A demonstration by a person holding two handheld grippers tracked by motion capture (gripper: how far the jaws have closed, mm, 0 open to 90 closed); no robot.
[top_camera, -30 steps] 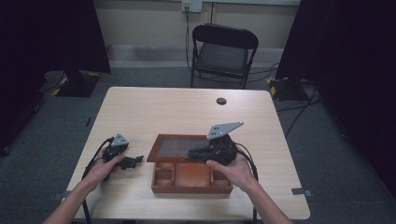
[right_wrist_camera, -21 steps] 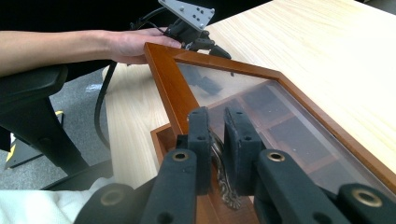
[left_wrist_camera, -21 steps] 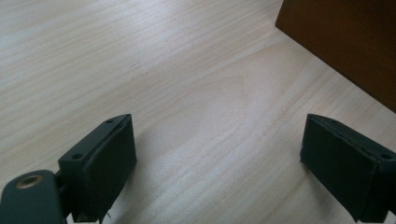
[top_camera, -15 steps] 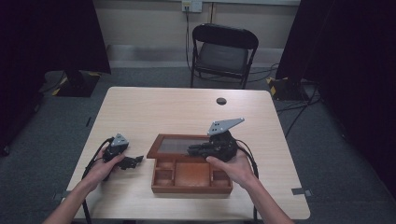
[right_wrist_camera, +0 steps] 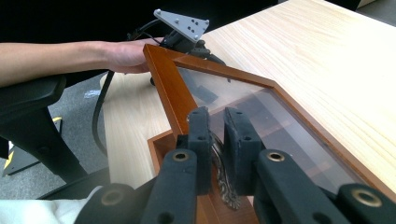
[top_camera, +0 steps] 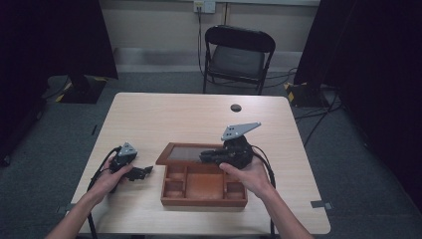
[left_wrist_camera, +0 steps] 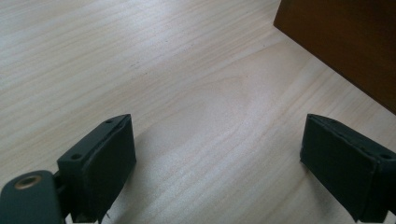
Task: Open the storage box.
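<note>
At the lower left of the high view, the left gripper lies low over the pale table, held in the person's left hand; its jaws stand wide apart with bare wood between them. Just right of it, at lower centre, sits the wooden box, compartments exposed, its glass-paned lid raised at the far side. The right gripper is clamped on an ornate metal latch at the lid's front edge. At upper centre stands a black chair.
</note>
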